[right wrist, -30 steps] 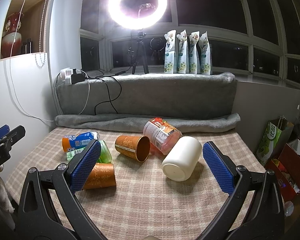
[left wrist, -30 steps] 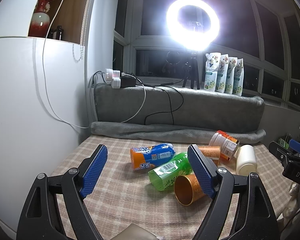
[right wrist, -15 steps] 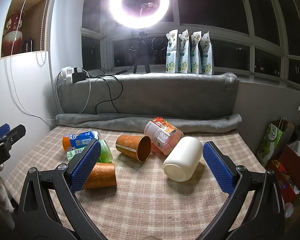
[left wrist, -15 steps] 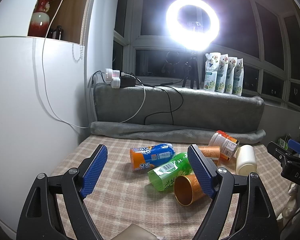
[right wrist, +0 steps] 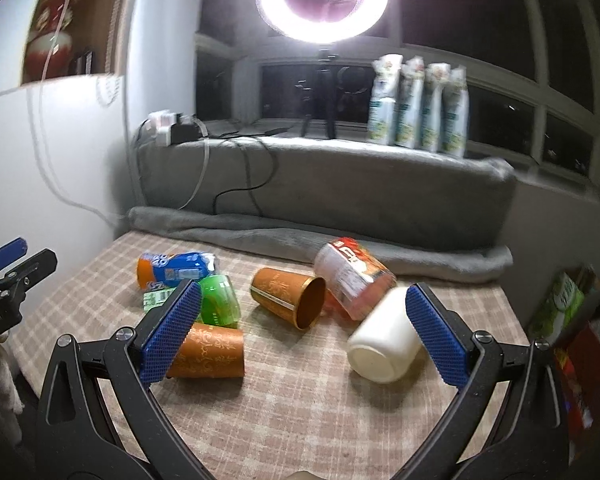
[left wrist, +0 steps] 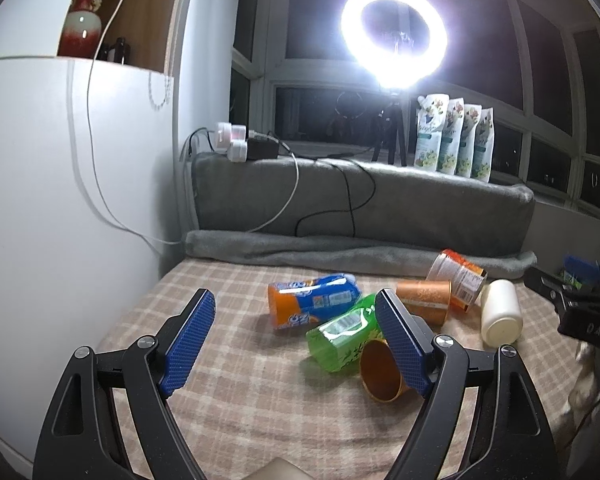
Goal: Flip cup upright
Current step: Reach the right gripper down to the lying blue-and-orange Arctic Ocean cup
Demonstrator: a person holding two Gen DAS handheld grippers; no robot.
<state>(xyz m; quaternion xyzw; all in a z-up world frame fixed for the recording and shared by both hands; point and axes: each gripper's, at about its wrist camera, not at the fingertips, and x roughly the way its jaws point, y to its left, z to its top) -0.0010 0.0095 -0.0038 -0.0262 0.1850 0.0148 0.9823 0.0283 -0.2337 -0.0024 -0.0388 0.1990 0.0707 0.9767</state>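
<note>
I held both the left gripper [left wrist: 296, 338] and right gripper [right wrist: 300, 326] wide over bare cloth [right wrist: 300, 412], the near cup [right wrist: 210, 354] half-hidden behind one finger.

R gripper [right wrist: 300, 334] has pushed fwd & down toward the checked cloth-covered table [right wrist: 300, 420]; its view is motion-blurred, and the white plastic cup lying on its side [right wrist: 382, 340] now sits just inside the R blue pad [right wrist: 436, 338]. L gripper [left wrist: 296, 344] view shifted only slightly.

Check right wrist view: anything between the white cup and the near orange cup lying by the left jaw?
Right wrist view: only bare checkered cloth between the white cup and the near orange cup. The second orange cup lies farther back, off that line.
</note>
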